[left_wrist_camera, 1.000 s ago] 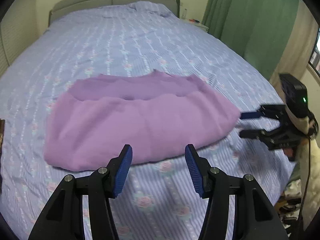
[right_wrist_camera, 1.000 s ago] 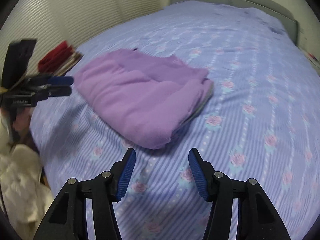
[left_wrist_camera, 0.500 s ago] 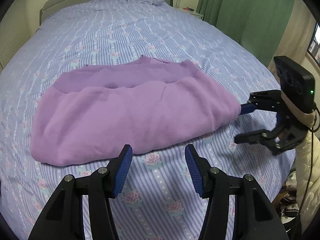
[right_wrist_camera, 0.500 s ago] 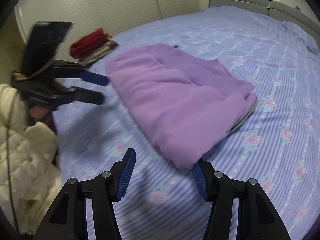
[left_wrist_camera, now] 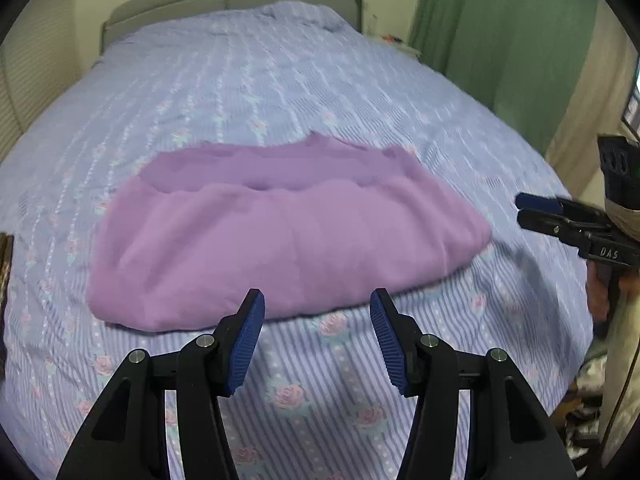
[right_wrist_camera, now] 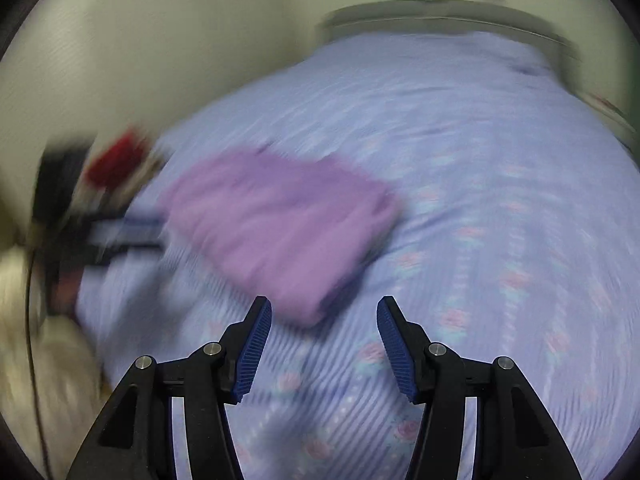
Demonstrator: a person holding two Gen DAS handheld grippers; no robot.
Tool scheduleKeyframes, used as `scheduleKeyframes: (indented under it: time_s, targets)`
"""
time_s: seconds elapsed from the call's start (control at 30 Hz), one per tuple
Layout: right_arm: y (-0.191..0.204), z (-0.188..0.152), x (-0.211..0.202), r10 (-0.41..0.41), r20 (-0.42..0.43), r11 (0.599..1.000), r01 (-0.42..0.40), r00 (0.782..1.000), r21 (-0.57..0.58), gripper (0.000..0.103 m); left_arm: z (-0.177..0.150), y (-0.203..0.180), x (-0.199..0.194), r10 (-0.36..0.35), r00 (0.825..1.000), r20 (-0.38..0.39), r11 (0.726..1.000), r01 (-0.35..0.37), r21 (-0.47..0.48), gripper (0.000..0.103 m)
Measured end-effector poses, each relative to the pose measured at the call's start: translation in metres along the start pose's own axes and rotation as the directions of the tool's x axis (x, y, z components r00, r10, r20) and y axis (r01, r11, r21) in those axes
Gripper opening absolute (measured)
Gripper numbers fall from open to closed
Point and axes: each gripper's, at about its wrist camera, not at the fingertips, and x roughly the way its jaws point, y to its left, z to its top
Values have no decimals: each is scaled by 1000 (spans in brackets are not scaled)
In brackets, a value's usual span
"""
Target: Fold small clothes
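Note:
A purple garment (left_wrist_camera: 280, 236) lies folded over on the lilac flowered bedspread (left_wrist_camera: 280, 92). It also shows, blurred, in the right wrist view (right_wrist_camera: 280, 232). My left gripper (left_wrist_camera: 318, 336) is open and empty, just short of the garment's near edge. My right gripper (right_wrist_camera: 324, 344) is open and empty, just off the garment's near corner. In the left wrist view the right gripper (left_wrist_camera: 532, 210) shows off the garment's right end, apart from it. In the right wrist view the left gripper (right_wrist_camera: 132, 232) shows as a blur at the garment's left.
A red folded pile (right_wrist_camera: 116, 160) sits near the bed's left edge. A grey headboard (left_wrist_camera: 228, 4) is at the far end. Green curtains (left_wrist_camera: 500, 32) hang on the right. A white quilted item (right_wrist_camera: 24, 340) lies off the bed's near left.
The right gripper has drawn back from the garment's right end and swung, blurring its view. The left gripper has pulled back slightly. Both stayed open.

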Motion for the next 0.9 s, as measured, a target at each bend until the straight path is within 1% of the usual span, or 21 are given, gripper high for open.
scheduleKeyframes:
  time_s: [0.07,0.13,0.17,0.2,0.23,0.27,0.33,0.37,0.4,0.43,0.5,0.53,0.57,0.6,0.67,0.73,0.77,0.8,0.83,0.87,0.9]
  targets:
    - [-1,5,0,-43,30,992,39,999,120,57,1,12,-5,2,1000,23,999,-1,-47,54]
    - [2,6,3,-78,39,982,70,996,177,57,0,32,-12,11,999,45,993,-5,-121,55]
    - [4,2,5,-127,52,962,110,991,249,57,-3,45,-17,8,998,62,987,2,-162,56]
    - [2,-2,7,-138,55,944,114,989,311,56,-6,53,-19,14,997,73,982,0,-187,56]
    - [1,-8,8,-132,72,917,94,989,387,56,-9,62,-22,33,996,78,977,-16,-213,56]
    - [-1,-16,9,-125,104,875,61,987,481,56,-14,75,-24,53,995,80,969,-32,-245,56]
    - [1,-27,11,-119,146,820,14,982,572,54,-21,92,-25,46,996,76,959,-23,-281,57]
    - [4,-33,15,-118,154,782,-4,981,623,54,-24,100,-25,48,996,70,953,-25,-302,57]
    - [8,-37,19,-119,160,765,-13,980,644,53,-29,109,-25,46,997,67,946,-22,-323,57]
    - [11,-40,25,-133,155,750,-3,979,662,48,-32,117,-26,43,997,67,941,-18,-338,57]
    - [16,-48,34,-197,115,716,63,974,695,42,-38,126,-28,53,996,70,935,-25,-353,57]
    - [18,-53,38,-214,107,693,74,971,717,34,-40,130,-28,53,996,70,935,-25,-355,57]
    - [19,-55,40,-237,98,686,95,967,721,30,-42,133,-28,56,996,69,934,-27,-356,57]
    - [22,-57,43,-289,58,671,158,956,725,29,-45,138,-27,55,996,67,931,-27,-363,57]
    - [29,-56,51,-332,-1,665,235,943,709,29,-49,148,-27,46,997,65,927,-18,-375,57]
    - [40,-50,51,-410,-35,678,330,912,657,31,-52,160,-27,60,996,64,919,-30,-392,57]
    - [47,-46,46,-459,-53,672,385,887,633,31,-53,166,-28,64,996,64,919,-34,-394,57]
    - [54,-41,37,-529,-96,637,469,843,612,34,-53,171,-29,62,996,63,923,-34,-382,58]
    - [59,-39,28,-585,-108,603,521,804,605,41,-52,172,-29,62,996,64,931,-35,-362,58]
    - [68,-35,16,-642,-88,574,554,761,602,48,-49,173,-29,57,996,68,942,-31,-333,58]
    - [79,-29,6,-678,-53,572,571,733,589,62,-44,174,-29,35,997,75,955,-12,-295,58]
